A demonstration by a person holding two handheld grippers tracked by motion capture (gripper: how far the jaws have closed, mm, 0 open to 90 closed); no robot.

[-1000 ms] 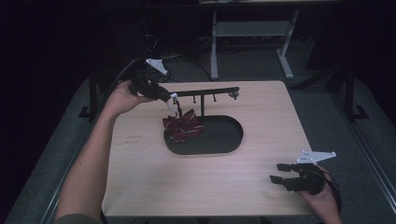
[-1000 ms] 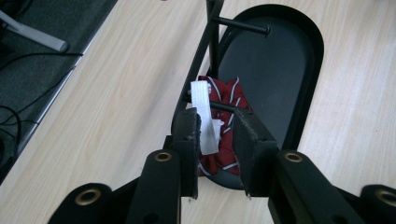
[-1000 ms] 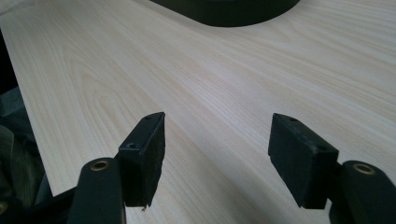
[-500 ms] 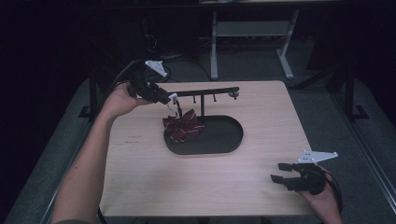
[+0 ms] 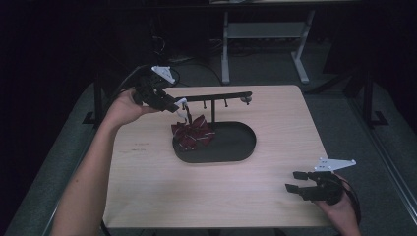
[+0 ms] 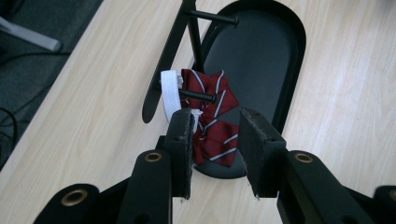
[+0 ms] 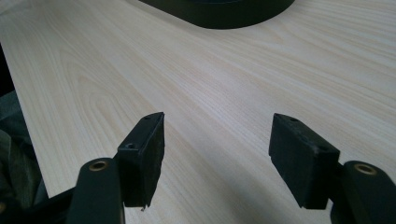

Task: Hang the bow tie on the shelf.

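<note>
A dark red bow tie with white stripes (image 5: 193,133) (image 6: 212,126) hangs by its white strap (image 5: 184,110) (image 6: 170,93) from a peg at the left end of a black stand's bar (image 5: 216,97) (image 6: 168,56). The bow rests against the stand's oval black base (image 5: 236,147) (image 6: 266,51). My left gripper (image 5: 174,104) (image 6: 217,116) hovers just above and left of the bow, open, its left jaw close beside the strap, nothing clamped. At the table's front right corner, my right gripper (image 5: 291,181) (image 7: 219,126) is held open over bare wood.
The light wooden table (image 5: 206,196) has bare room in front of the stand and to its right. The base's front edge (image 7: 219,11) lies well ahead of the right gripper. A white metal frame (image 5: 260,34) stands on the dark floor behind the table.
Almost nothing: the left gripper has edged back slightly from the bar's end. The bow tie hangs as before and the right gripper has stayed put.
</note>
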